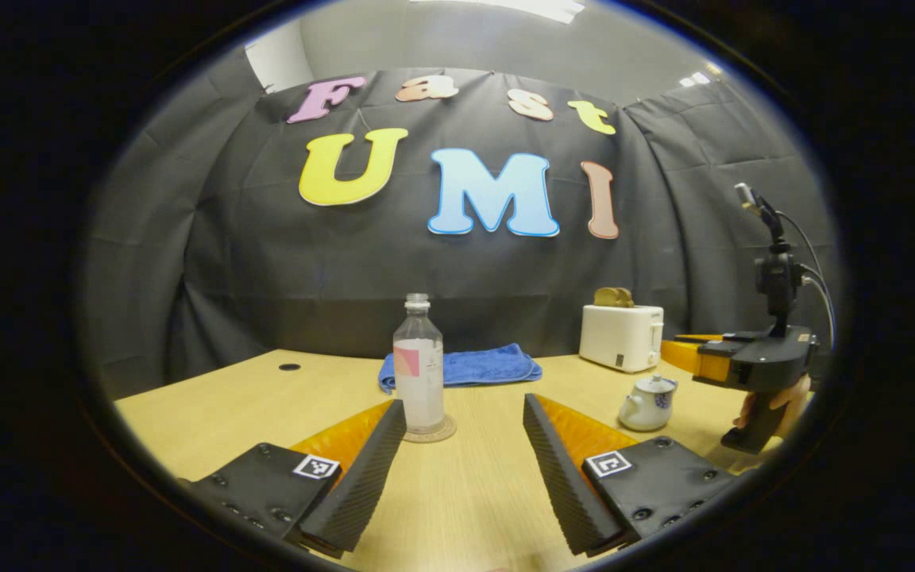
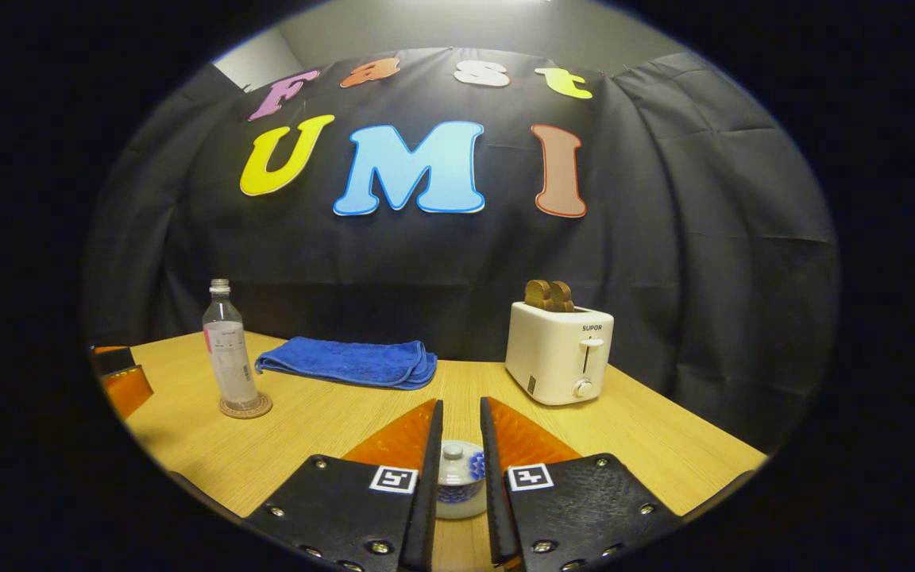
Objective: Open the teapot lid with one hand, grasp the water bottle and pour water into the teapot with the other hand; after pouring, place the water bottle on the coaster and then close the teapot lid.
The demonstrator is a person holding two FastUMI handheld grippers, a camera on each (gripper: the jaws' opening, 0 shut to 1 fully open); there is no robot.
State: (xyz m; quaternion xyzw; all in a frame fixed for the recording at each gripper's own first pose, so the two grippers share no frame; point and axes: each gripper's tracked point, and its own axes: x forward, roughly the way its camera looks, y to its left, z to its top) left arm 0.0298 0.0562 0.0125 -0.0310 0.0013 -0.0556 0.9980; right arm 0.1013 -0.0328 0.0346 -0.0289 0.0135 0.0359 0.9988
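Observation:
A clear water bottle point(image 1: 418, 373) point(image 2: 229, 357) with no cap stands upright on a round coaster point(image 1: 448, 432) point(image 2: 245, 408). My left gripper point(image 1: 464, 401) is open wide just in front of it, touching nothing; part of it shows in the right gripper view point(image 2: 120, 381). The small white teapot point(image 1: 646, 405) point(image 2: 457, 485) sits to the right with its lid point(image 1: 654, 384) point(image 2: 453, 453) on. My right gripper point(image 2: 460, 405) point(image 1: 680, 355), held by a hand, hovers over the teapot. Its fingers stand a narrow gap apart on either side of the lid knob, with space on both sides.
A folded blue towel point(image 1: 465, 368) point(image 2: 346, 361) lies at the back of the wooden table point(image 1: 473, 492) point(image 2: 322, 429). A white toaster point(image 1: 621, 338) point(image 2: 559, 353) holding toast stands at the back right. A cable hole point(image 1: 289, 367) is at the far left.

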